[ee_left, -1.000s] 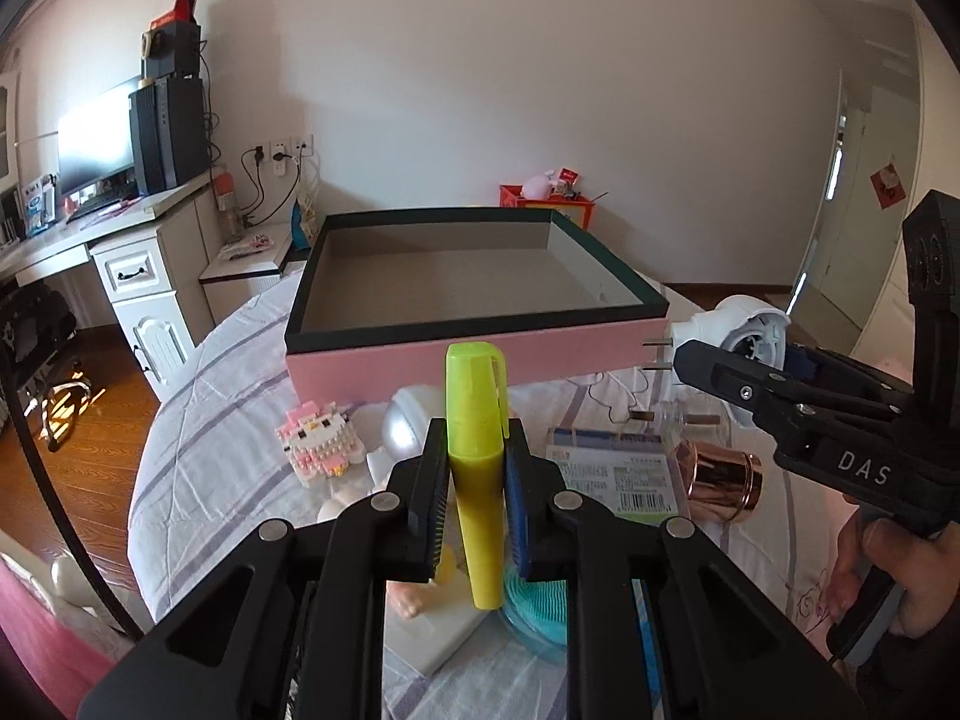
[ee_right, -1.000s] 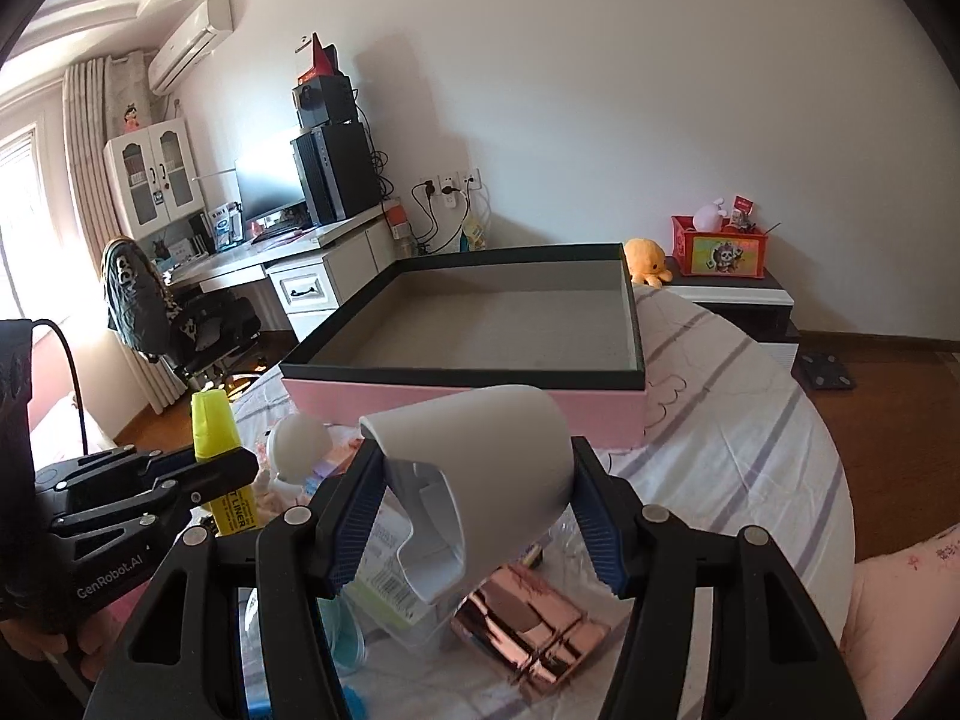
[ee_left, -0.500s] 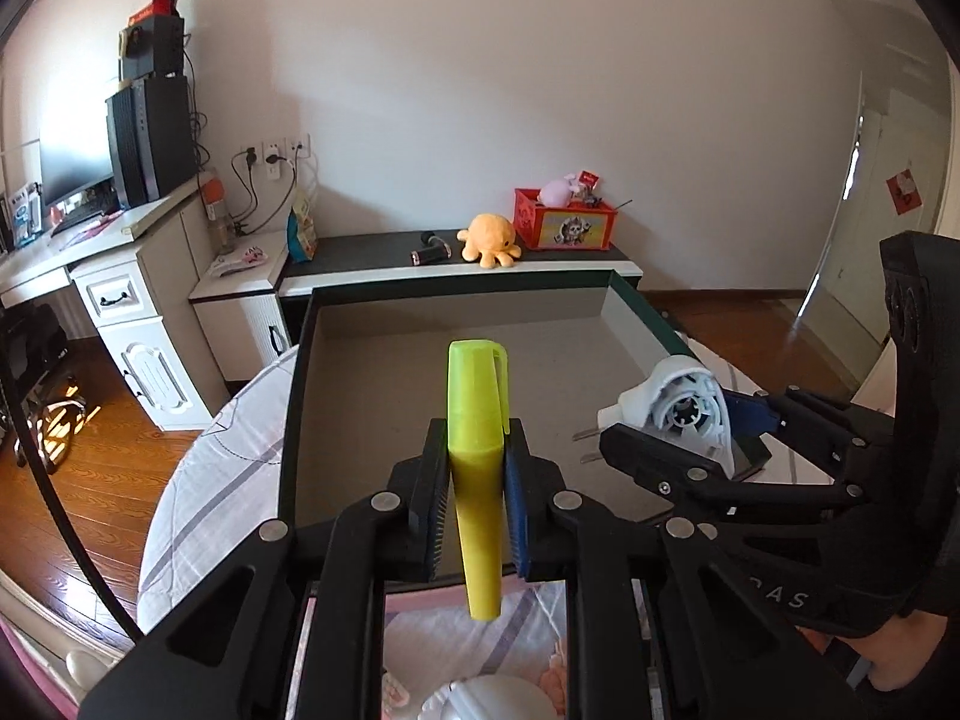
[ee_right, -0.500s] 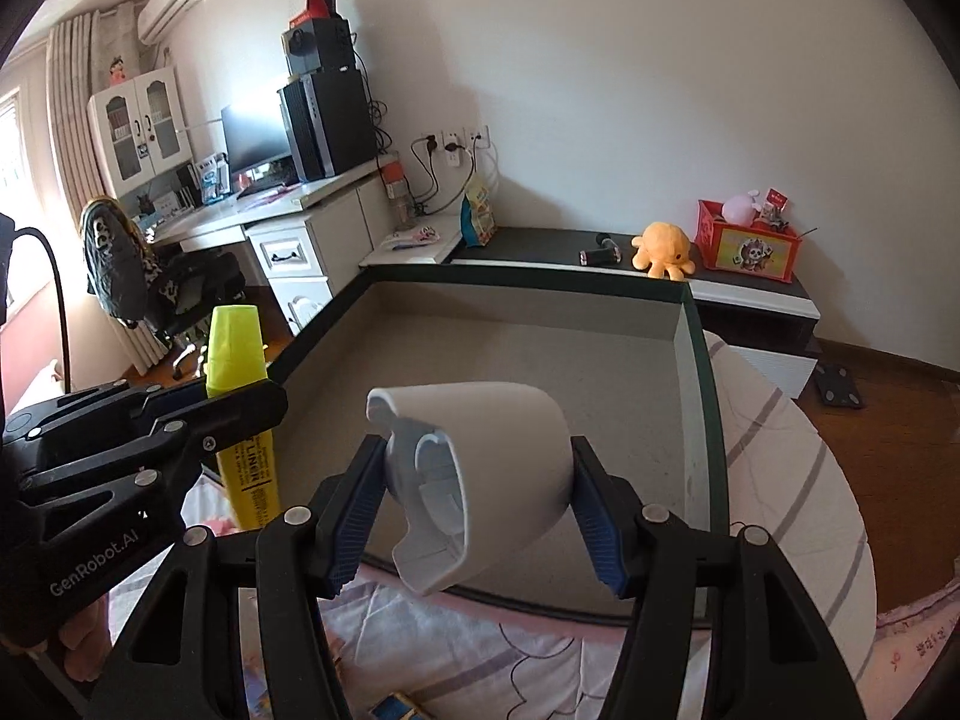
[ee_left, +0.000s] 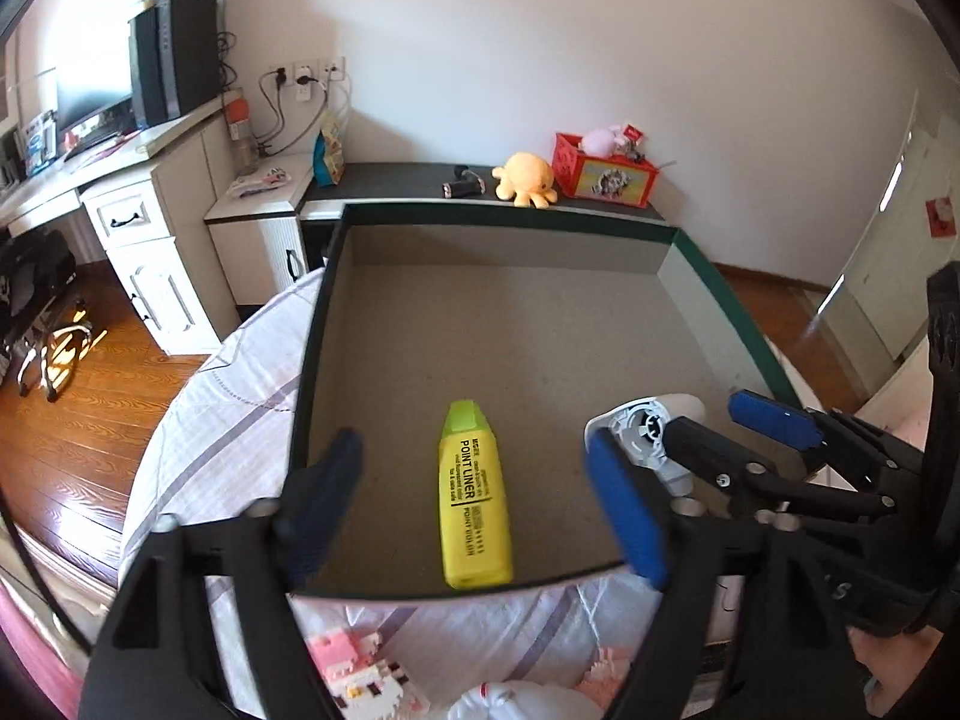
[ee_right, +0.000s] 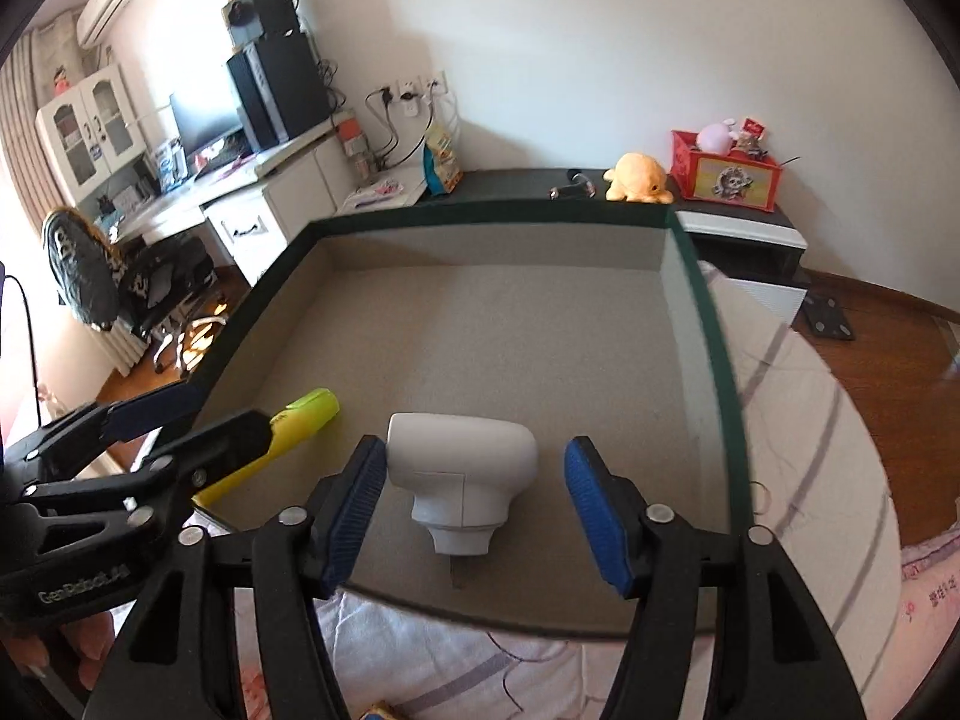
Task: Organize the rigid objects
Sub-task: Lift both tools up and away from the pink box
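The box (ee_left: 312, 360), dark-rimmed with a grey floor, sits on a striped cloth (ee_left: 228, 420) and fills most of both views. Over its near edge hang the two claws. The left claw (ee_left: 474, 510) is opening, its pads well clear of the yellow marker (ee_left: 474, 504) lying flat on the box floor between them. The right claw (ee_right: 474, 510) is also opening, pads apart from the white plug (ee_right: 462, 468), which rests on the box floor just right of the marker.
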The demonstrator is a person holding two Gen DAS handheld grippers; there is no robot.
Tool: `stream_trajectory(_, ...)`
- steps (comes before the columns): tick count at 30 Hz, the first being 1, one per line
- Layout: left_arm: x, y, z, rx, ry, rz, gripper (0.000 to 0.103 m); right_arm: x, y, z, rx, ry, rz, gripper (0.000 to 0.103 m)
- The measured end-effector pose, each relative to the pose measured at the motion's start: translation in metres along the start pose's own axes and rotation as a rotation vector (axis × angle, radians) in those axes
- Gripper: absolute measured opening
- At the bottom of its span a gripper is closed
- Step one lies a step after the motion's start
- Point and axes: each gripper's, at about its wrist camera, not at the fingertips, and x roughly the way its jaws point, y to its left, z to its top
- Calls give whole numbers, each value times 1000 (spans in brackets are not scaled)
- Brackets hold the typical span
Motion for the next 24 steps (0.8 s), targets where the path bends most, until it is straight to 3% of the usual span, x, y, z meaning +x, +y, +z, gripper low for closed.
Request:
stream_trajectory(4,-44,-2,-15,28,-115,41,100,-47,8,-7,1,-107,-14,81)
stream_trajectory(11,-143,-22,-71,107,-370,214,103,-149,35,-52,-43,-324,-66,86)
stream_trajectory(14,-181,-25,-96,81,-427,200,103,-185,47,-76,-55,-398,-92,90)
stream_trajectory(16,-202,-28,-111,74,-440,172,103,-207,54,-93,-61,-437,-118,103)
stream_trajectory(24,-265,-43,-162,80,-510,183,103,-270,73,-152,-80,-531,-130,103)
